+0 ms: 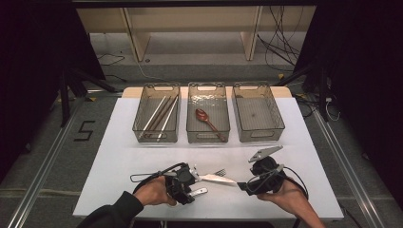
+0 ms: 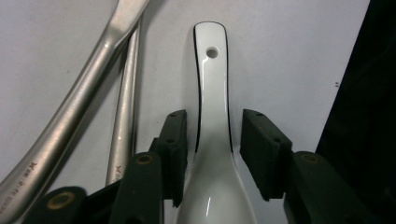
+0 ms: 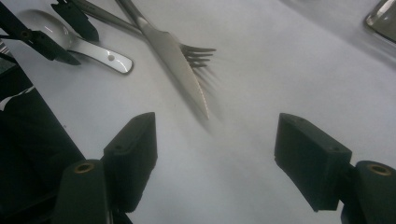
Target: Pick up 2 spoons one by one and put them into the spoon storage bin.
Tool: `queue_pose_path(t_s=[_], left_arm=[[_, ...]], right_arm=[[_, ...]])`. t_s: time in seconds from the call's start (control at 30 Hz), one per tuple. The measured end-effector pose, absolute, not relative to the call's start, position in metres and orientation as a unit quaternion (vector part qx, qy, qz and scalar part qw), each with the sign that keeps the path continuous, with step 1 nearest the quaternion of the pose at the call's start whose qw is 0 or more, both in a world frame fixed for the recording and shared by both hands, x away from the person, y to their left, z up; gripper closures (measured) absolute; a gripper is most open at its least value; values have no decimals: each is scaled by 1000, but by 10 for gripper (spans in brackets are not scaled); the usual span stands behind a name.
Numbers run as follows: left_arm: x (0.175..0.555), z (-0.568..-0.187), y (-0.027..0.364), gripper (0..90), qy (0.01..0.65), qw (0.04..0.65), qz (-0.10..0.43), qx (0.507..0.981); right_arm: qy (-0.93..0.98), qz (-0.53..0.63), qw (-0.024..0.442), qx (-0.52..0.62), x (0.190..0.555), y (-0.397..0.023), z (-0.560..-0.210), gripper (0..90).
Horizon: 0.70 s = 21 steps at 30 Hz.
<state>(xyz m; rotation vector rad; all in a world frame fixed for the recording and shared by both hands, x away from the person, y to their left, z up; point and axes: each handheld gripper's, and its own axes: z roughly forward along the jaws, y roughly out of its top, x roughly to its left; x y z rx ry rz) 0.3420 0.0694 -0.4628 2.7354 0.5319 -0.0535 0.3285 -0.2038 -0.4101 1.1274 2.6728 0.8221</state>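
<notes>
In the high view, the left gripper (image 1: pixel 194 183) lies low over the near part of the white bench (image 1: pixel 119 152), turned toward the middle, with a white ceramic spoon (image 1: pixel 199 192) at its tip – the spoon's handle pokes out toward the person's right. Just beyond it a table knife (image 1: pixel 216 178) and a fork (image 1: pixel 219 172) lie crossed on the bench between the two grippers. The right gripper (image 1: pixel 243 185) is held near the knife's tip, a grey three-cornered plate on its top. At the far side stand three clear bins in a row: the left bin (image 1: pixel 157 114) holds chopsticks (image 1: pixel 159 116), the middle bin (image 1: pixel 208 114) holds a brown wooden spoon (image 1: pixel 209 122), and the right bin (image 1: pixel 257 113) has nothing visible in it. In the left gripper view, the white ceramic spoon (image 2: pixel 213 140) lies flat between the two black jaws, where handle meets bowl, its holed handle end pointing away; the pads stand close on either side but a thin gap shows on each – the jaws are narrowed yet not pinching. Two steel handles (image 2: pixel 116 107) lie just beside it. In the right gripper view, the right gripper (image 3: pixel 215 154) has its jaws spread wide over bare bench, with the knife (image 3: pixel 180 65) tip ahead of them, the fork (image 3: pixel 198 55) tines behind the blade, and the white spoon (image 3: pixel 93 51) farther off in the other gripper's jaws.
</notes>
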Motion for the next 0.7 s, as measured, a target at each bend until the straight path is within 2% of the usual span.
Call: queue_pose_path(t_s=[0.2,0.7], left_arm=[[339,-462,68,701,179,172,-8,969],[337,-461,68,723,182,165,-22,969]], right_arm=[[884,272,63,375,329,-204,-411,310],[882,275,60,377,330,-205,-410,316]])
